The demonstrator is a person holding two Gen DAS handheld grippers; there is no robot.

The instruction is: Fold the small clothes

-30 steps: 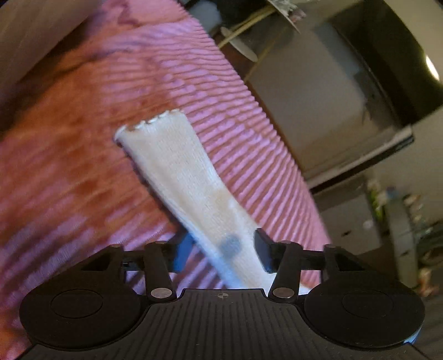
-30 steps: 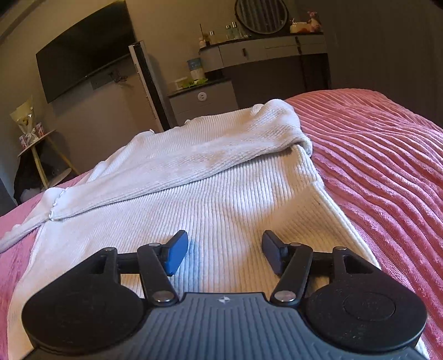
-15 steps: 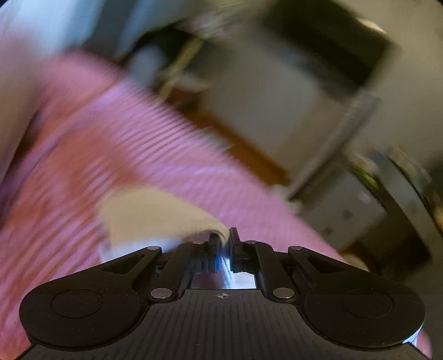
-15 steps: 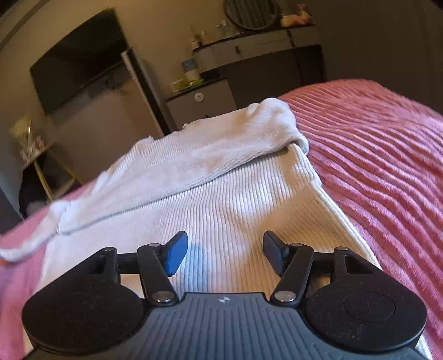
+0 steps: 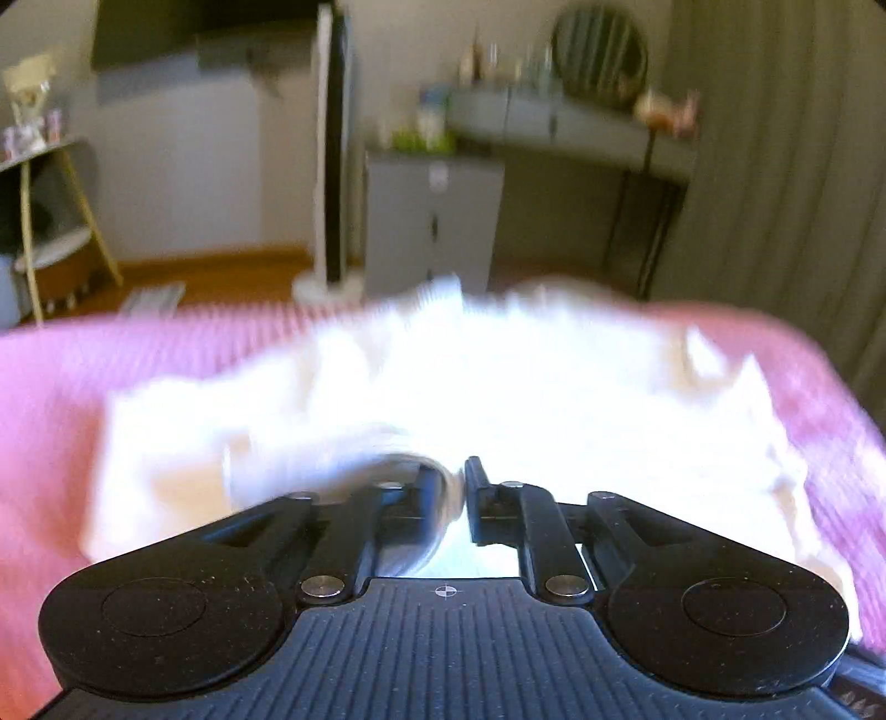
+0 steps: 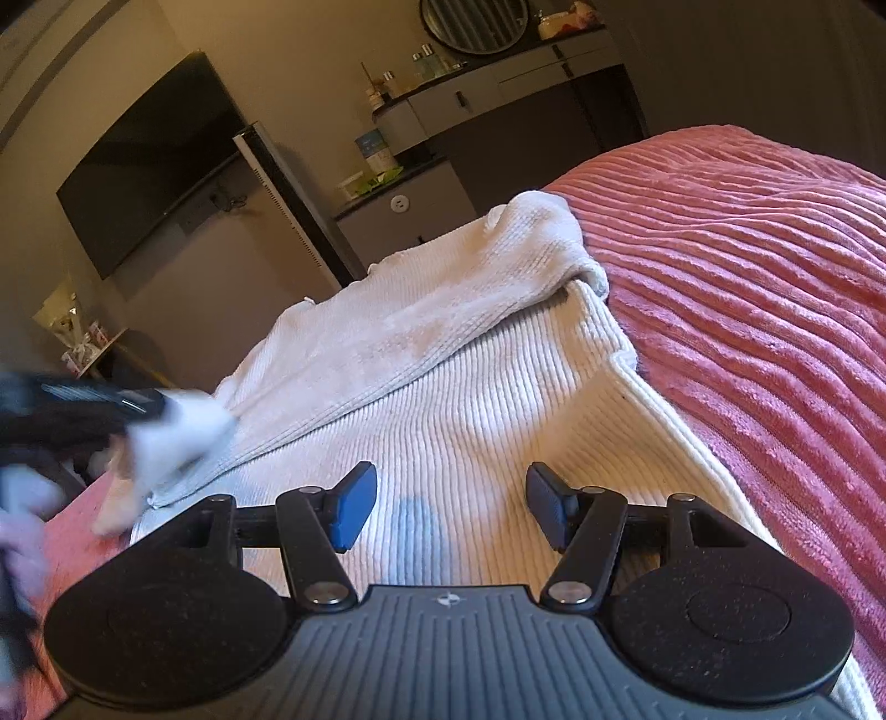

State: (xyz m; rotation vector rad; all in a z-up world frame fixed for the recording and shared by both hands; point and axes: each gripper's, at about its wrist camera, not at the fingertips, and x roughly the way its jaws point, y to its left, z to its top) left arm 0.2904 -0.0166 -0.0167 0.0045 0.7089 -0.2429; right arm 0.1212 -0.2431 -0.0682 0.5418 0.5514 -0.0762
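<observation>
The white ribbed sweater [image 6: 476,399] lies spread across the pink ribbed bedspread [image 6: 747,288], one sleeve [image 6: 421,327] folded diagonally over the body of the garment. The right tool [image 6: 451,512] hangs low over the near part of the sweater with its jaws wide apart — nothing between them, blue pad on the left finger, black on the right, a bluish tint on the knit below. Over at the left edge of that view the left tool [image 6: 133,407] shows as a dark blur, with a bunched bit of white fabric at its tip, right at the sweater's left side. From the left wrist camera, the left tool [image 5: 451,490] has its jaws nearly together, pinched on a fold of the white sleeve end [image 5: 387,465] — the cloth curls over the left finger and runs down between the two. That picture is smeared, and the sweater [image 5: 554,387] reads as a bright white mass on the bedspread [image 5: 50,399]. Behind the bed stand a grey cabinet [image 5: 432,216], a dresser with a round mirror [image 5: 601,52] and a dark wall-mounted television [image 6: 149,166].
</observation>
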